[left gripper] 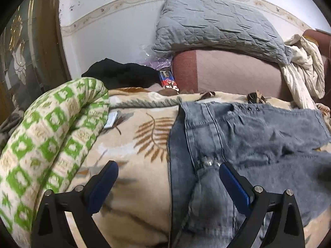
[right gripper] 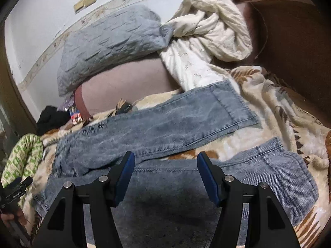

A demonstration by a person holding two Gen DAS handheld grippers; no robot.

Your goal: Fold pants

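- Left wrist view: our left gripper (left gripper: pixel 168 172) hangs with its jaws spread wide and nothing between the pads, over the waist end of the grey-blue jeans (left gripper: pixel 238 144); its right finger sits above the fly, its left finger (left gripper: pixel 103 184) above the leaf-print blanket (left gripper: pixel 134 144).
- At 9 o'clock we see a rolled green-and-cream quilt (left gripper: pixel 51 134); at 12 o'clock a grey quilted pillow (left gripper: pixel 217 24).
- Right wrist view: our right gripper (right gripper: pixel 165 165) is likewise parted and empty, above the nearer leg of the jeans (right gripper: pixel 165 124), which lie flat on the blanket (right gripper: pixel 279 113), legs running toward 2 o'clock.
- A crumpled cream sheet (right gripper: pixel 206 37) lies at 1 o'clock.
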